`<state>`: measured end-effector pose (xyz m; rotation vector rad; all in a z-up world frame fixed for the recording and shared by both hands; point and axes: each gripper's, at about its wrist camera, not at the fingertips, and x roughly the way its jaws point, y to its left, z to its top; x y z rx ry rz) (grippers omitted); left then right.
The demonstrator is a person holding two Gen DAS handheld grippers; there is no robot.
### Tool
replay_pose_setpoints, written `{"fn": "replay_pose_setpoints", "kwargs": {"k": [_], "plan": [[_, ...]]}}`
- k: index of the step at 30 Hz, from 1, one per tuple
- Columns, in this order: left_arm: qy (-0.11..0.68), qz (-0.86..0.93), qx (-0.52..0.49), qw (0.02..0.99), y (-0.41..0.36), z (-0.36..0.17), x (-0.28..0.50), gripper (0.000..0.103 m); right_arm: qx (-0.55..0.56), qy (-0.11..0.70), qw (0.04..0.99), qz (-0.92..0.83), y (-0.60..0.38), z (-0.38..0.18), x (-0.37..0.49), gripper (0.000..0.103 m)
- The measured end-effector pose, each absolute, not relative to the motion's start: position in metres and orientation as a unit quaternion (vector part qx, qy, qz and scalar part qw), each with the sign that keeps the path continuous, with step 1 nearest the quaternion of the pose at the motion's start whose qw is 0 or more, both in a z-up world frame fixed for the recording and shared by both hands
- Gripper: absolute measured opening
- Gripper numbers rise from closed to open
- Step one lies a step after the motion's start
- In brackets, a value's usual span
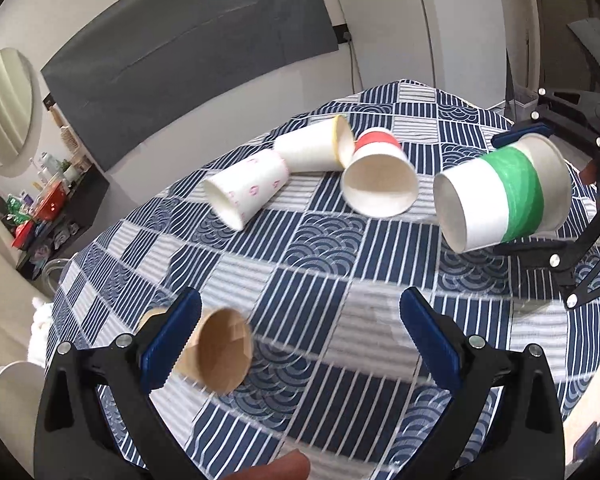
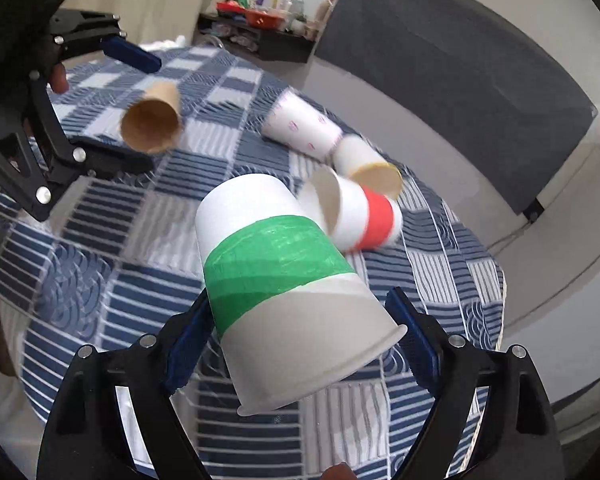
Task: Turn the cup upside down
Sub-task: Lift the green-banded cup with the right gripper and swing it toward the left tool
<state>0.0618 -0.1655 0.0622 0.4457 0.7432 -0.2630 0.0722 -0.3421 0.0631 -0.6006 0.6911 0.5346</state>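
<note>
1. Tilting between the right gripper's [image 2: 302, 340] fingers, the green cup [image 2: 284, 280] is a white paper cup with a broad green band around its middle; its closed base points away from the camera and its rolled rim sits low, nearest the camera.
2. The right fingers bracket the cup's lower wall on both sides. From the right wrist view the left pad lies against the wall, while a sliver of cloth shows by the right pad, so I cannot tell if the grip is firm.
3. In the left wrist view this cup [image 1: 504, 196] is clear of the worktop [image 1: 300, 264], lying sideways in the air with its recessed base facing the camera.
4. The left gripper [image 1: 300, 344] has its fingers spread wide, pinching nothing; a brown cup [image 1: 216, 350] lies on its side just beside the left pad, mouth towards the camera.
5. Further back on the blue-and-white checked cloth three more cups lie on their sides: a pink-print cup [image 1: 244, 192], a yellow-rim cup [image 1: 316, 148] and a red cup [image 1: 380, 178], clustered close together.
</note>
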Motion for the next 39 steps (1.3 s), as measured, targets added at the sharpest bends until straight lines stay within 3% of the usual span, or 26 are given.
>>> {"fn": "replay_pose_setpoints", "kwargs": {"k": [8,23,34,39], "plan": [[0.34,-0.085,0.223,0.91,-0.095,0.073,0.014,0.097,-0.299,0.282,0.853,0.322,-0.27,0.082,0.047,0.081],[0.316,-0.014,0.226,0.921,0.007,0.073,-0.041,0.097,-0.328,0.274,0.793,0.435,-0.147,0.064,0.022,0.081],[0.31,-0.028,0.198,0.929,0.029,0.053,-0.048,0.097,-0.331,0.284,0.774,0.459,-0.107,0.039,0.02,0.081],[0.32,-0.038,0.2,0.925,0.025,0.042,-0.044,0.097,-0.345,0.288,0.772,0.449,-0.109,0.029,0.018,0.087]]}}
